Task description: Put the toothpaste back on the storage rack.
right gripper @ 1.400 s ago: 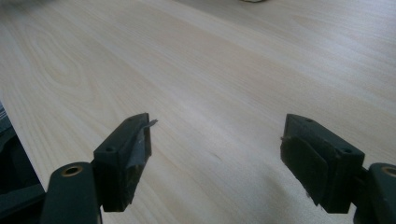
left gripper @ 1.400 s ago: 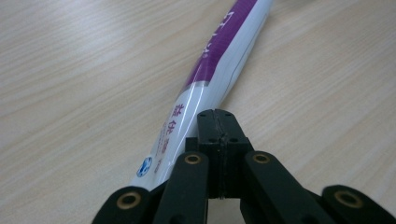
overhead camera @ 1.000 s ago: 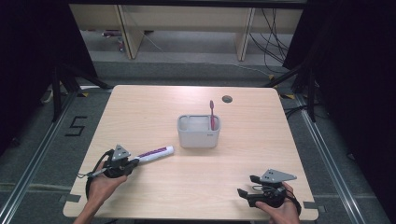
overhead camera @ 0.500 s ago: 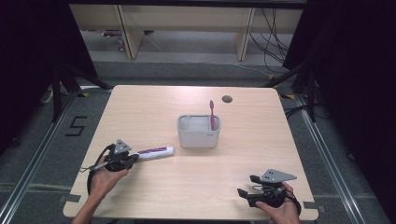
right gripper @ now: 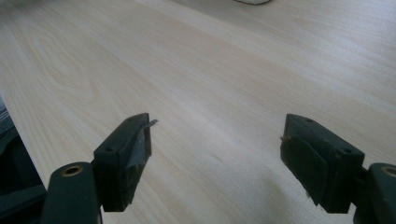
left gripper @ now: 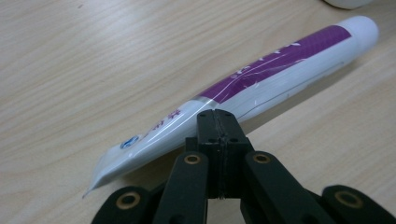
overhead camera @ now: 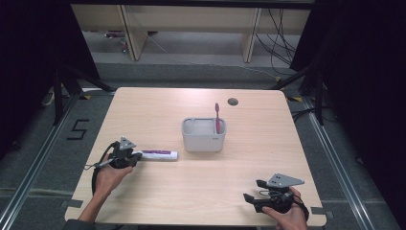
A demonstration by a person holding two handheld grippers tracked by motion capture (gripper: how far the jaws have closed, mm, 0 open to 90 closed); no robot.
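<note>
So the left gripper (overhead camera: 136,155) has its jaws clamped together right against the toothpaste tube (overhead camera: 158,155) lying on the table (overhead camera: 158,196), right gripper (overhead camera: 253,191) idle and wide open, next it probably lifts the tube toward the grey bin (overhead camera: 203,140)

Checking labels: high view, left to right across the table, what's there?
Left gripper → toothpaste tube → grey bin → right gripper.

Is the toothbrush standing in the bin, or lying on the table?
Standing in the bin: the toothbrush rises from its right side, head up.
</note>
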